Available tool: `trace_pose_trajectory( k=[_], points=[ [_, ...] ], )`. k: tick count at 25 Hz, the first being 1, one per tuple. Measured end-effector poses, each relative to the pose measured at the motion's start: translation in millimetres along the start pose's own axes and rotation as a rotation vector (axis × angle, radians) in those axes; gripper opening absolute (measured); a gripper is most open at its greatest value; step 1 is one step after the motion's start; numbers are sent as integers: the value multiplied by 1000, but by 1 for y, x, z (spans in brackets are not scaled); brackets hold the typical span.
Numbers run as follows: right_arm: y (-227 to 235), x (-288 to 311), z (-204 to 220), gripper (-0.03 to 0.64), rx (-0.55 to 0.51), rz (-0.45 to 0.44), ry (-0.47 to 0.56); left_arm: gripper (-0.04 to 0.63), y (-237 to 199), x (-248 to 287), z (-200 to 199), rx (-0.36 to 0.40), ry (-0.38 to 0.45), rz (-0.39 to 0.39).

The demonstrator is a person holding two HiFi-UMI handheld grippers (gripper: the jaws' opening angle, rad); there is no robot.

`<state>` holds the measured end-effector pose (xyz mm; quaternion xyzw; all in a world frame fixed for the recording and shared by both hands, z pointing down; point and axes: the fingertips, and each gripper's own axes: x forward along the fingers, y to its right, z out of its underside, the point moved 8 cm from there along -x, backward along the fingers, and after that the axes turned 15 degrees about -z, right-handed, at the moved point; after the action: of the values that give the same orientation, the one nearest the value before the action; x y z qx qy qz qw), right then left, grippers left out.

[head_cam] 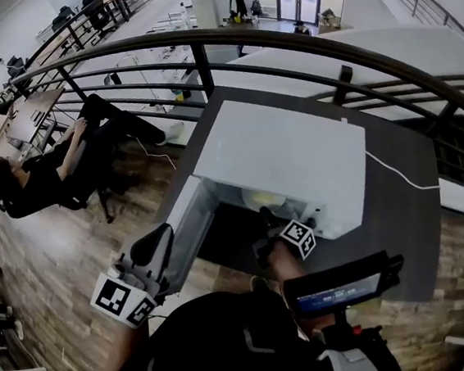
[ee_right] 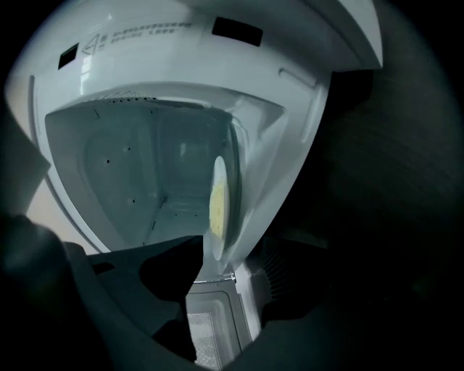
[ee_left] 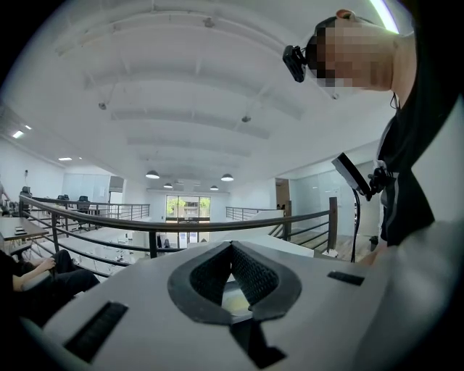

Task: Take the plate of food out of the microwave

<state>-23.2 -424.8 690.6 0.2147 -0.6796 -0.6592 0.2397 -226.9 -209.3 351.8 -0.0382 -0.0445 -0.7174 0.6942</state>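
Only in the right gripper view is the plate (ee_right: 220, 206) clearly seen. It stands edge-on in that rolled picture, its long axis running top to bottom and its upper face turned toward the picture's left. It is pale and thin-rimmed, with yellow food (ee_right: 215, 197) spread over it, and it lies inside the white microwave (head_cam: 295, 157), on the cavity floor. In the head view only a pale yellowish patch is made out in the dim opening, but the layout is given there: the microwave sits on a dark table (head_cam: 399, 204), its door (head_cam: 188, 226) swung open to the left. The right gripper (ee_right: 231, 239) is held at the opening with fingers spread wide, the plate's near rim seen between them, not pressed. The left gripper (ee_left: 232, 250) is shown with fingers closed tip to tip, at the open door.
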Motion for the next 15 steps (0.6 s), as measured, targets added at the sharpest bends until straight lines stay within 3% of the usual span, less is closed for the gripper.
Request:
trace_pose_trajectory(
  k=[15],
  points=[
    [17,12,-6,235,91,17,62,3,-1,-4,1,-14,-15,-44]
  ],
)
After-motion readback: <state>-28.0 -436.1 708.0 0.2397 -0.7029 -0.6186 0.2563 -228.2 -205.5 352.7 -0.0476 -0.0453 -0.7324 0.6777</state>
